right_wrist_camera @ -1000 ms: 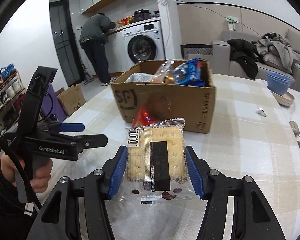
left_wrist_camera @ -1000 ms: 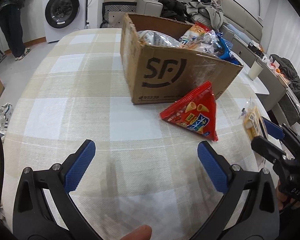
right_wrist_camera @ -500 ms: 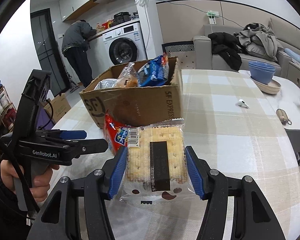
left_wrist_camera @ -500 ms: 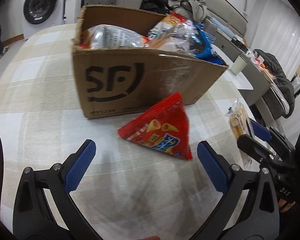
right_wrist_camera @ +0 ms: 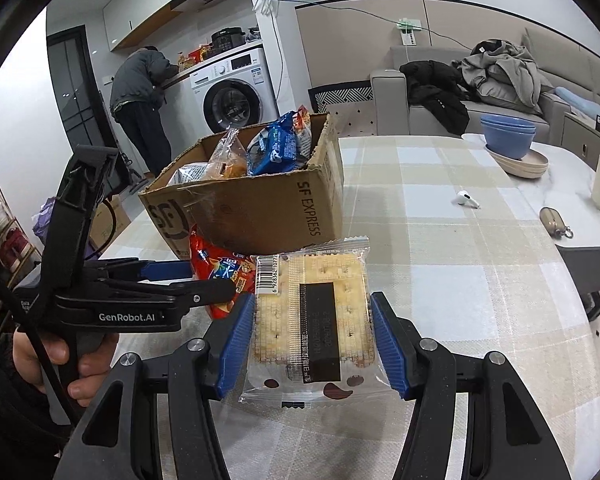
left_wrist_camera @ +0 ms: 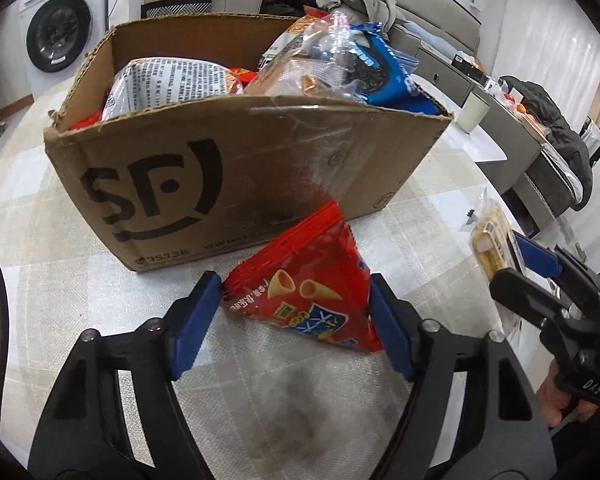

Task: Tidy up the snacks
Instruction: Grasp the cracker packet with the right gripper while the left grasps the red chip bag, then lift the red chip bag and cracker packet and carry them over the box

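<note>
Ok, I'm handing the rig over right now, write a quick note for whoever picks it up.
Left gripper: its fingers have just been closing and now press on the red cone-snack bag, which lies on the tablecloth against the front of the cardboard box.
Right gripper: shut on the cracker pack, held above the table, in front of the box.
Done: the box already holds several snacks, among them a blue cookie pack.
Left: probably lift the red bag and put both held snacks into the box.

Washing machine (right_wrist_camera: 233, 101) — blue bowls (right_wrist_camera: 508, 136) (stacked), earbud (right_wrist_camera: 467, 200).
</note>
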